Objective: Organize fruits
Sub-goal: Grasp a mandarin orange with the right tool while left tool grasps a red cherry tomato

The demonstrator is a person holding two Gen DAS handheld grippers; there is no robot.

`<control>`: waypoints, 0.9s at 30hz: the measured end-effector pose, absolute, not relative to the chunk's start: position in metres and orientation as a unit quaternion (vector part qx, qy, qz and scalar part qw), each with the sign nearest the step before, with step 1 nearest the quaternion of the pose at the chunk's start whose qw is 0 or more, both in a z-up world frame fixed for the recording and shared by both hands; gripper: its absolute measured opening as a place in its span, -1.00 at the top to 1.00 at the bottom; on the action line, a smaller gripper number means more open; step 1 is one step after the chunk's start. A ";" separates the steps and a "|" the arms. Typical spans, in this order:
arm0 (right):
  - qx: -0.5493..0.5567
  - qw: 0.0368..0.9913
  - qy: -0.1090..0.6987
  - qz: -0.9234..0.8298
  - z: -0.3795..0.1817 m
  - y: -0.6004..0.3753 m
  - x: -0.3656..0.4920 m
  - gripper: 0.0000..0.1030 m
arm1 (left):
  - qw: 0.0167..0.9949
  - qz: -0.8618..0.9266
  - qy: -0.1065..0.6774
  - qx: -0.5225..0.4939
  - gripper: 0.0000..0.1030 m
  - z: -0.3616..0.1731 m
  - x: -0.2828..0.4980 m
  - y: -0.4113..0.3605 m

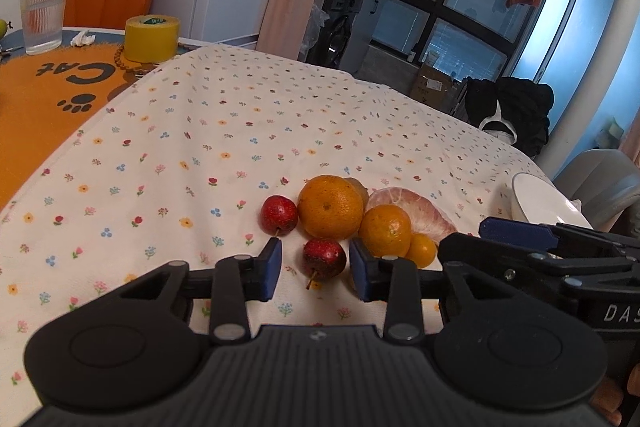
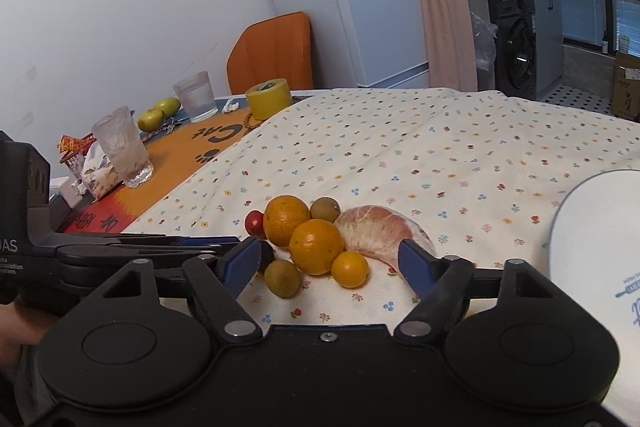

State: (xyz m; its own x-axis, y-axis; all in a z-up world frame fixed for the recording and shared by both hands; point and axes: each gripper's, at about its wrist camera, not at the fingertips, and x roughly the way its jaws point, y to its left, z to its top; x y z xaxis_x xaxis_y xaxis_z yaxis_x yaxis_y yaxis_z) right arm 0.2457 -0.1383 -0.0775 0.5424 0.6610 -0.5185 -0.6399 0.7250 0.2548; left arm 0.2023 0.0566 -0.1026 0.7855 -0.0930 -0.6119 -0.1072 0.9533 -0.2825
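On the floral tablecloth [image 1: 168, 147] lies a cluster of fruit: a big orange [image 1: 331, 207], a medium orange [image 1: 386, 231], a small orange [image 1: 422, 250], a peeled pomelo segment [image 1: 416, 211] and two red fruits. My left gripper [image 1: 316, 269] is open, with one red fruit [image 1: 324, 259] lying between its fingers; the other red fruit [image 1: 279, 215] sits just beyond. My right gripper [image 2: 328, 263] is open wide in front of the cluster, near the small orange [image 2: 351, 269] and a brown fruit [image 2: 282, 278]. A white plate [image 2: 592, 227] lies to the right.
An orange cat mat [image 2: 208, 143] at the left carries a yellow tape roll [image 2: 268, 98], two glasses [image 2: 122, 147], green apples [image 2: 158, 113] and wrappers. An orange chair [image 2: 272, 51] stands behind. The table edge drops off beyond the plate [image 1: 540, 203].
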 end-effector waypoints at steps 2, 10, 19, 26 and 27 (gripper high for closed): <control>0.016 0.877 0.304 0.373 -0.078 -0.135 0.248 -0.39 | 0.931 0.001 0.332 -0.153 0.32 -0.106 0.204 0.055; 0.008 0.874 0.307 0.377 -0.080 -0.122 0.256 -0.31 | 0.933 -0.005 0.326 -0.151 0.54 -0.107 0.205 0.055; -0.003 0.868 0.316 0.383 -0.087 -0.105 0.264 -0.15 | 0.935 0.006 0.317 -0.159 0.54 -0.099 0.195 0.066; -0.023 0.867 0.328 0.374 -0.095 -0.094 0.267 0.31 | 0.936 0.017 0.310 -0.166 0.54 -0.094 0.187 0.073; -0.020 0.867 0.330 0.372 -0.095 -0.095 0.268 0.32 | 0.937 0.017 0.307 -0.169 0.54 -0.092 0.185 0.075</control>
State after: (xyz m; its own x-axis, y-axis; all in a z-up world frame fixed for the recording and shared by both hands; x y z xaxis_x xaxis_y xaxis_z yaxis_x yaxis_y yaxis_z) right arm 0.2678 -0.0949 -0.0945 0.5052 0.6322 -0.5875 -0.6586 0.7223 0.2110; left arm 0.1847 0.0747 -0.0921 0.8113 -0.0718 -0.5802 -0.1356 0.9423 -0.3062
